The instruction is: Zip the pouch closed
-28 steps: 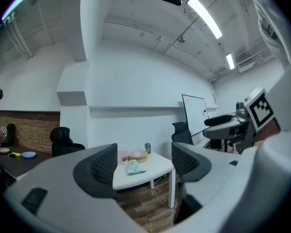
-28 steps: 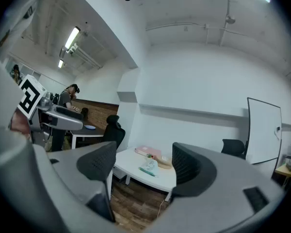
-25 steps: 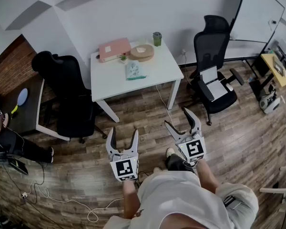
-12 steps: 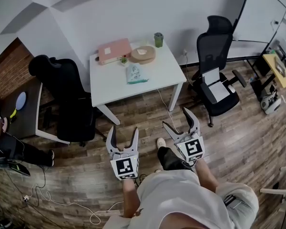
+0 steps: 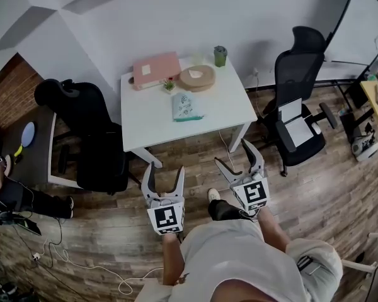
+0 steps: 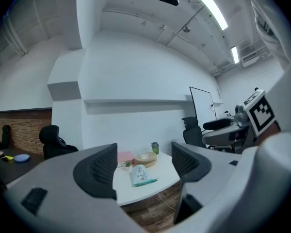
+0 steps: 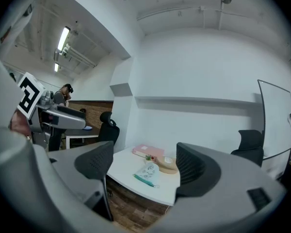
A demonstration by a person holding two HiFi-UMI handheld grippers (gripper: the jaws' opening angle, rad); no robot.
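Observation:
The pouch (image 5: 187,106) is a pale, patterned bag with a teal zip edge, lying near the middle of the white table (image 5: 150,114). It also shows ahead between the jaws in the left gripper view (image 6: 142,175) and the right gripper view (image 7: 148,173). My left gripper (image 5: 164,175) and right gripper (image 5: 238,152) are held level over the wooden floor, well short of the table. Both are open and empty. The left gripper (image 6: 140,166) and right gripper (image 7: 144,165) point toward the table.
On the table's far side lie a pink box (image 5: 155,68), a round wooden tray (image 5: 196,77), a small plant (image 5: 169,85) and a green cup (image 5: 220,55). Black office chairs stand left (image 5: 91,131) and right (image 5: 300,106). Cables (image 5: 88,263) trail on the floor.
Both grippers and the person have moved forward toward the white table, which now sits closer and more central. The right jaws stand a little wider.

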